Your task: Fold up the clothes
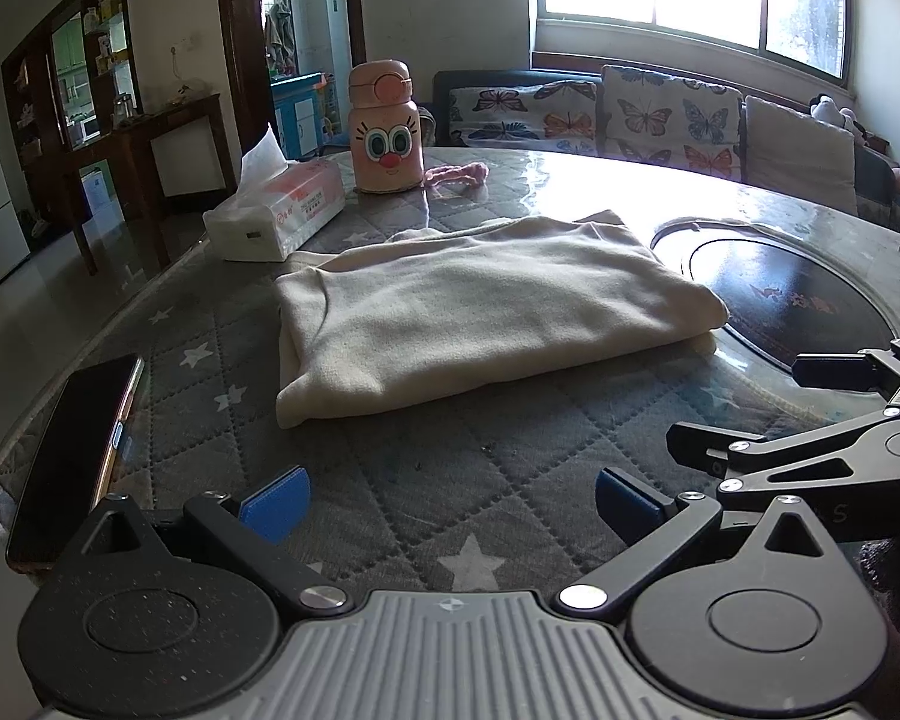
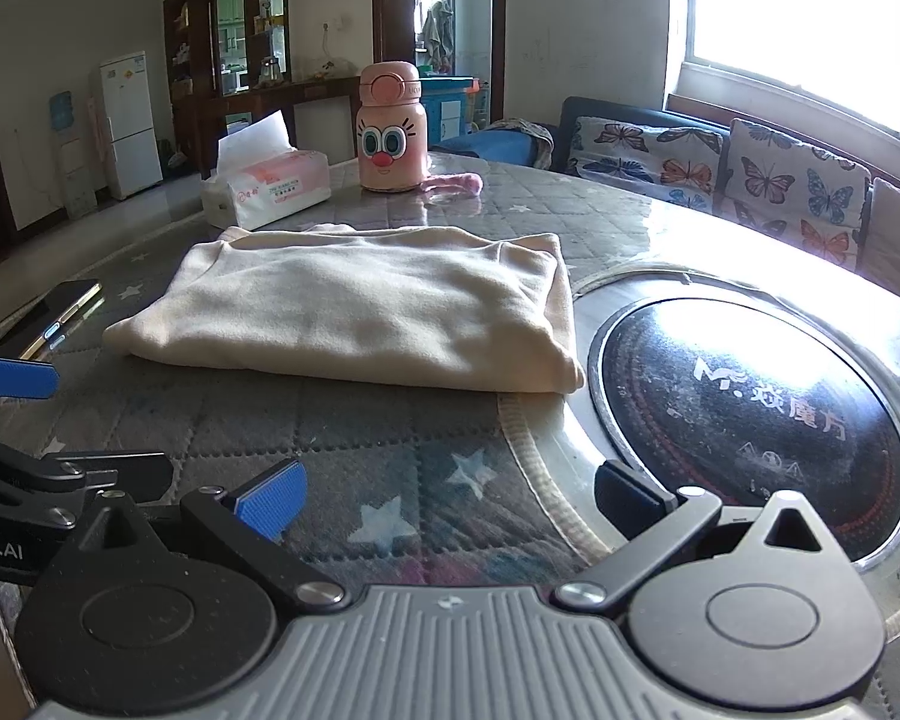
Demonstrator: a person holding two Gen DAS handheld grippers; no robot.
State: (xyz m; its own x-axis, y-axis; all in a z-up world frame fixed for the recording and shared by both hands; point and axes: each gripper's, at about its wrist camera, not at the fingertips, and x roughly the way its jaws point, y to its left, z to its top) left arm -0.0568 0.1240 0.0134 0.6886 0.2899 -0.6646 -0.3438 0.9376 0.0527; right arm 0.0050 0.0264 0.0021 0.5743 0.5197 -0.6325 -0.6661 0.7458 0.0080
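Note:
A cream garment (image 1: 480,306) lies folded into a thick rectangle on the quilted grey table cover (image 1: 390,480); it also shows in the right wrist view (image 2: 354,306). My left gripper (image 1: 450,504) is open and empty, held back from the garment's near edge. My right gripper (image 2: 450,498) is open and empty, also short of the garment, above the cover and the rim of the cooktop. The right gripper shows at the right of the left wrist view (image 1: 810,420), and the left gripper's blue pad shows at the left edge of the right wrist view (image 2: 12,378).
A round black induction cooktop (image 2: 750,420) is set in the table right of the garment. A phone (image 1: 72,450) lies at the left table edge. A tissue pack (image 1: 276,210), a pink cartoon bottle (image 1: 384,126) and a pink strap (image 1: 456,174) stand behind. A butterfly-cushioned sofa (image 1: 630,114) lies beyond.

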